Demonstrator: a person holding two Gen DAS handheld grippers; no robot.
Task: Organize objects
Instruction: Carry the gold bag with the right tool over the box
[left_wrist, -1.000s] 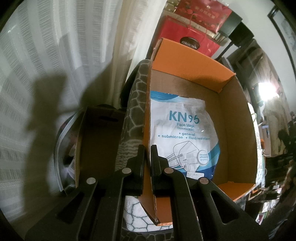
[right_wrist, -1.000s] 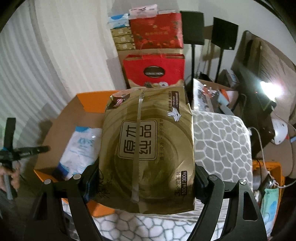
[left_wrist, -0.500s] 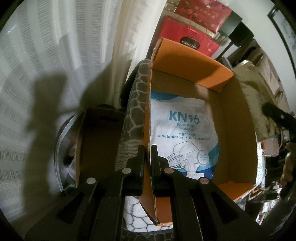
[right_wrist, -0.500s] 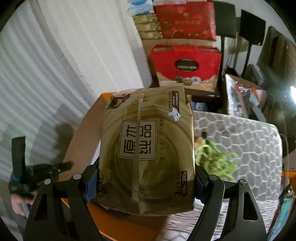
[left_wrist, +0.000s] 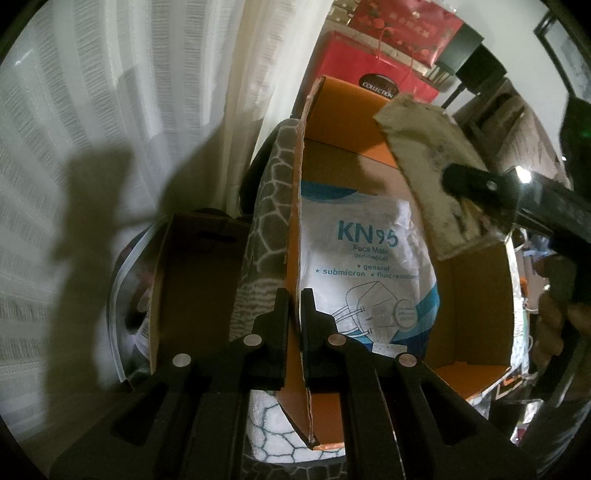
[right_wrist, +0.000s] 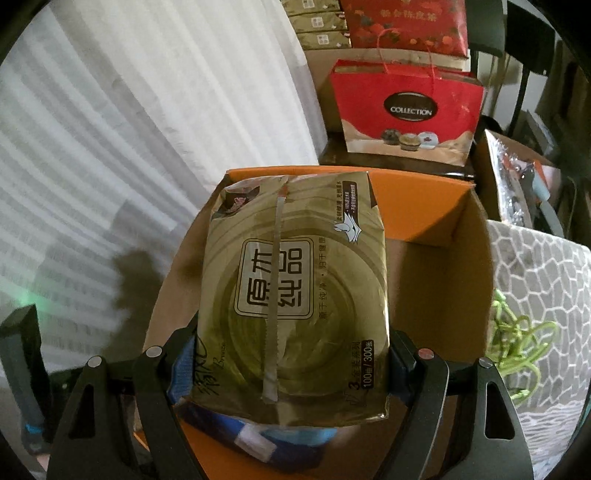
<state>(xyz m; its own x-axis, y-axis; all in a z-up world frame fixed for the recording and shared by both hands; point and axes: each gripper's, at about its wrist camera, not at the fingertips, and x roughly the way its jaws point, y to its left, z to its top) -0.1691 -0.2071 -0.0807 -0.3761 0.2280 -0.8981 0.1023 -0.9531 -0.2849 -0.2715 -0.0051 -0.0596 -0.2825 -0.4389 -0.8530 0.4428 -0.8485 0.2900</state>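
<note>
From the left wrist view, the cardboard box (left_wrist: 476, 295) sits open on a patterned cushion (left_wrist: 258, 240), and it serves as the landmark here. A KN95 mask pack (left_wrist: 362, 273) already lies flat on the box floor, so one item looks stowed. The left gripper (left_wrist: 293, 306) has its jaws pressed together on the box's near side wall, pinching the cardboard edge and seemingly steadying the box. Above the box's far right corner, the tissue pack (left_wrist: 424, 173) hangs tilted in the right gripper (left_wrist: 476, 192), not yet inside.

From the right wrist view, the tissue pack (right_wrist: 295, 291) fills the centre, held over the box (right_wrist: 454, 280) opening. The right gripper (right_wrist: 291, 365) has its jaws spread wide around the pack, pads pressing on its two long sides. A strip of the blue mask pack (right_wrist: 258, 439) shows beneath it. Beside the box, on the cushion (right_wrist: 539, 280), lies a green cord (right_wrist: 517, 343), apparently unsorted. Behind the box stands a red gift bag (right_wrist: 406, 110).

By my judgement the task is partway: lowering and releasing the tissue pack remains.
</note>
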